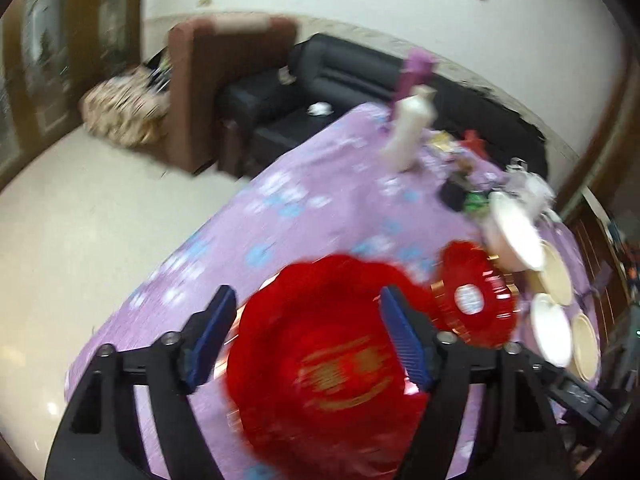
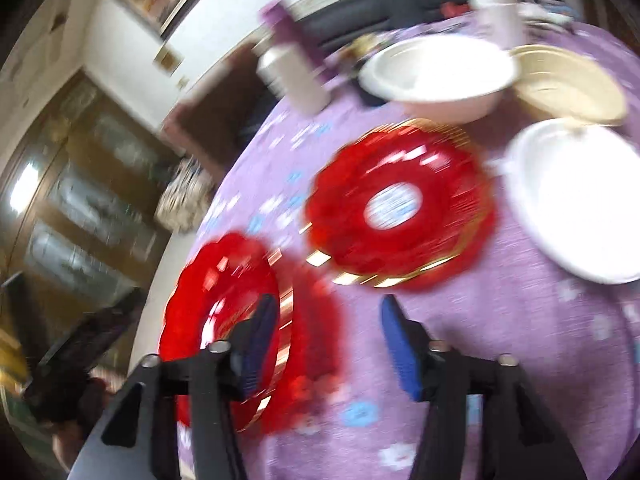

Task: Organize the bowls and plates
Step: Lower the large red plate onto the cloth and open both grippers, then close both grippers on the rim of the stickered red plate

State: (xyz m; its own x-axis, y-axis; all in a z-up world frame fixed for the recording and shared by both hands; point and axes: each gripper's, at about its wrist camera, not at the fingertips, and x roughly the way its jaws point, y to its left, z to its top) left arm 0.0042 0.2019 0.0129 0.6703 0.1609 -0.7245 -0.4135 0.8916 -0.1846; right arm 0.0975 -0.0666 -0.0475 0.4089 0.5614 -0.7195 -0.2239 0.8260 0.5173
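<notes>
A red scalloped plate with gold lettering lies on the purple flowered tablecloth under my left gripper, which is open above it. A second red plate with a white centre lies to its right. In the right wrist view my right gripper is open above the cloth between the near red plate and the far red plate. White bowl, white plate and cream plate lie beyond. Both views are motion-blurred.
A white bottle with a purple cap and small clutter stand at the table's far side. A white cup stands at the back. A black sofa and brown chair are past the table edge.
</notes>
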